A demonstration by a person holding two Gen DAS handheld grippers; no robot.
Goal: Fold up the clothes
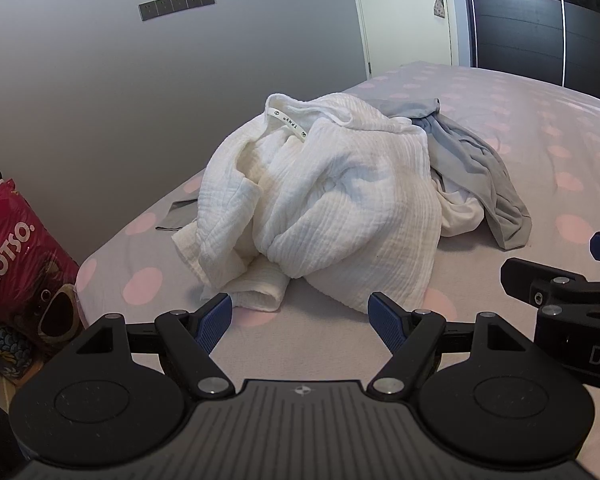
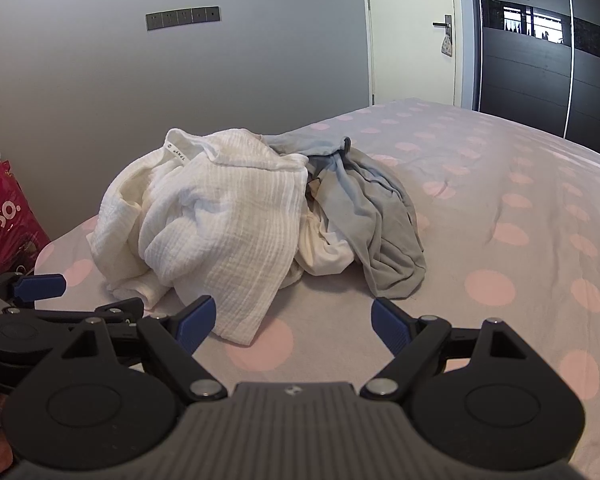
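Note:
A crumpled white crinkle garment [image 1: 320, 196] [image 2: 220, 216] with a neck label lies heaped on the bed. Behind and to its right a grey garment [image 1: 480, 168] [image 2: 376, 216] lies bunched, with a cream piece [image 2: 324, 252] tucked under it. My left gripper [image 1: 300, 320] is open just short of the white heap's near edge, nothing between its blue pads. My right gripper [image 2: 292, 318] is open too, its left pad beside the white garment's hanging corner. The right gripper [image 1: 572, 268] shows at the right edge of the left wrist view; the left gripper [image 2: 36, 292] shows at the left of the right wrist view.
The bed [image 2: 500, 208] carries a grey sheet with pink dots, with open sheet to the right. A red printed bag [image 1: 20, 256] stands beside the bed on the left. A grey wall [image 1: 140, 80], a door [image 2: 412, 32] and a dark wardrobe [image 2: 540, 60] stand behind.

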